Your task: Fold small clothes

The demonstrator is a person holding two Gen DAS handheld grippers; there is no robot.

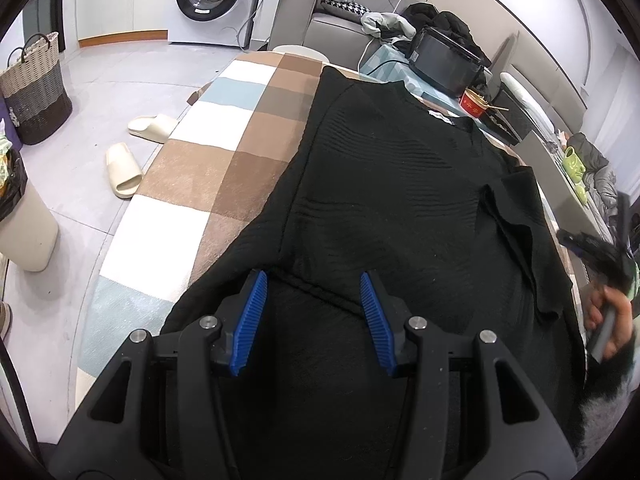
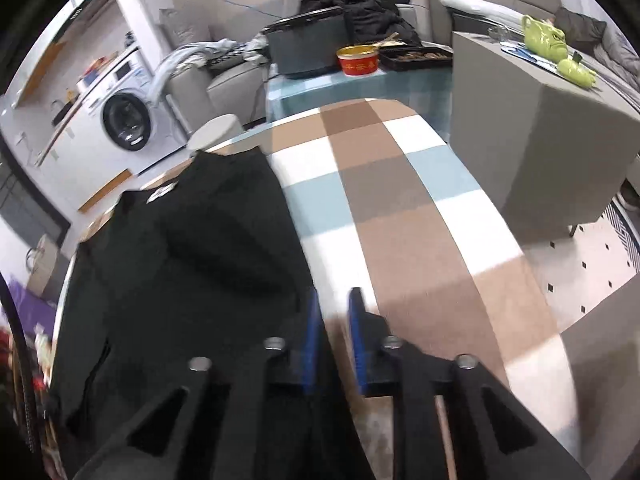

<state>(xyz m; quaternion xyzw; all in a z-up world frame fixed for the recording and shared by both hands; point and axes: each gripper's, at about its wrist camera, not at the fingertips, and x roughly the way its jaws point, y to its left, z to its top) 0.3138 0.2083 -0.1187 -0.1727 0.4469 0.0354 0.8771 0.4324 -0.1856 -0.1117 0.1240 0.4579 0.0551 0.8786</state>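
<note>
The left claw (image 1: 313, 286) hangs with jaws apart over the near hem of the black sweater (image 1: 392, 184), nothing pinched, likely lining up a fold. The right claw (image 2: 334, 304), jaws narrowed but gripping nothing, sits at the sweater's edge at its nine o'clock. The sweater lies flat on the checked blanket (image 1: 224, 132), collar at twelve

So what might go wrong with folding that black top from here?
The right gripper sits at the black top's edge with only checked cloth showing between its narrow jaws, so it may pinch the cloth or miss. The left gripper hovers open over a folded hem; closing there might catch several layers. The flipped-over flap could bunch up.
</note>
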